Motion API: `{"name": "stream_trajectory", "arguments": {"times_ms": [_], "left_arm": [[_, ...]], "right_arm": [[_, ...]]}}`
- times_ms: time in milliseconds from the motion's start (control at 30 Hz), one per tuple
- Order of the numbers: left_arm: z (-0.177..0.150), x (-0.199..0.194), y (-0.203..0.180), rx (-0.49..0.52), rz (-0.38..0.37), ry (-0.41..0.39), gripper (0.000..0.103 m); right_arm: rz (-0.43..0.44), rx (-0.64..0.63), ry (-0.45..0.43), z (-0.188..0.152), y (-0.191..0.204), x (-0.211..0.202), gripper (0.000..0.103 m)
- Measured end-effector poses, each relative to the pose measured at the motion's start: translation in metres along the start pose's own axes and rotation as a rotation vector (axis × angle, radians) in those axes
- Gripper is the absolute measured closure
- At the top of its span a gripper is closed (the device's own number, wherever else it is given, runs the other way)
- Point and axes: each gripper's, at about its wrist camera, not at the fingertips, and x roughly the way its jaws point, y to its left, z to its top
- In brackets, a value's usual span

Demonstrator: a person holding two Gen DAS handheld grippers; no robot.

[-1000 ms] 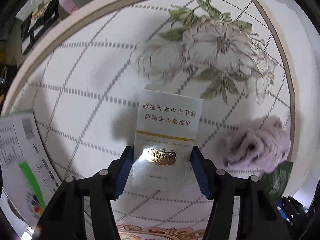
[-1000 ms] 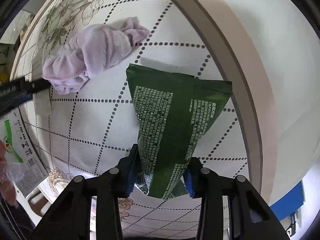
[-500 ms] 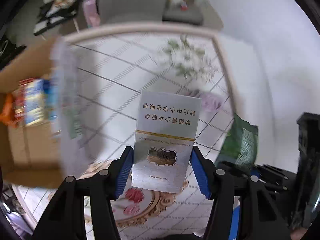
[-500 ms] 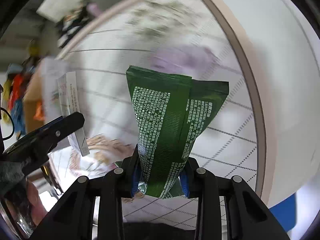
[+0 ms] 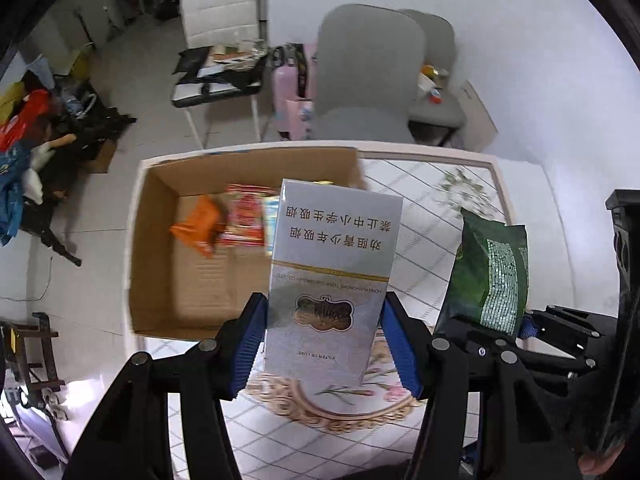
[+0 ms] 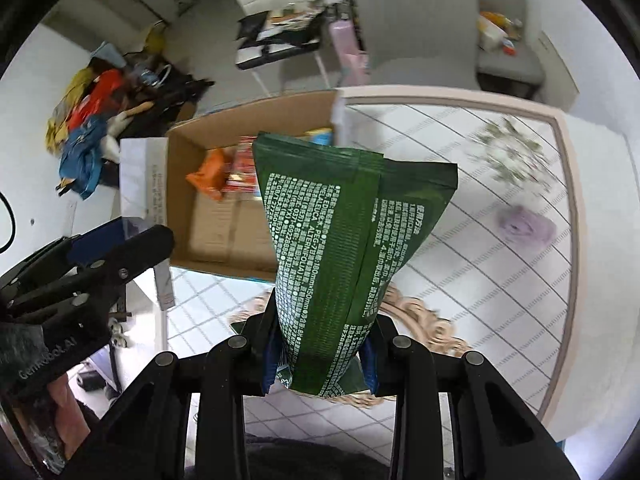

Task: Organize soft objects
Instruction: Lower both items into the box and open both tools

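Observation:
My left gripper (image 5: 325, 344) is shut on a silver cigarette carton (image 5: 332, 276) and holds it upright above the table, in front of an open cardboard box (image 5: 160, 248). My right gripper (image 6: 320, 360) is shut on a green soft pack (image 6: 344, 232), lifted above the table; the pack also shows in the left wrist view (image 5: 488, 272). The box (image 6: 212, 224) holds an orange packet (image 5: 198, 228) and red packets (image 5: 244, 216). A lilac cloth (image 6: 526, 226) lies crumpled on the table at the right. The left gripper (image 6: 100, 256) shows at the left of the right wrist view.
The table (image 6: 460, 248) has a white tiled top with a flower pattern and a beige rim. Grey chairs (image 5: 360, 80) and a white chair (image 5: 220, 16) stand behind the box. Clothes and clutter (image 6: 88, 120) lie on the floor at the left.
Both grippers have risen and tilted up from the tabletop with their loads. The box and the room behind it have come into view; the lilac cloth now lies farther away.

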Motion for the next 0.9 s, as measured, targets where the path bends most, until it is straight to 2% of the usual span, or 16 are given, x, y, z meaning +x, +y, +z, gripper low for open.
{"name": "stream_trajectory", "arguments": {"times_ms": [133,300,533,700,767,833,900], "left_arm": [[0.004,0.003,0.04,-0.037,0.001,0.003,0.048],[0.016,0.018,0.088,-0.094,-0.006,0.04,0.048],[0.031,0.071,0.148,-0.192,-0.043,0.173,0.048],[0.033,0.113,0.17,-0.234,-0.101,0.286,0.047],[0.031,0.128,0.174,-0.237,-0.095,0.345,0.046],[0.029,0.138,0.177,-0.244,-0.09,0.371,0.047],[0.026,0.142,0.178,-0.244,-0.091,0.385,0.047]], "right_arm": [[0.005,-0.022,0.008,0.009,0.047,0.011,0.068],[0.017,-0.028,0.051,0.03,0.082,0.045,0.068],[0.037,-0.036,0.128,0.057,0.111,0.109,0.068],[0.044,-0.058,0.192,0.07,0.125,0.152,0.068],[0.047,-0.065,0.223,0.074,0.126,0.171,0.066],[0.04,-0.075,0.238,0.077,0.129,0.182,0.055],[0.025,-0.071,0.232,0.08,0.126,0.19,0.019]]}}
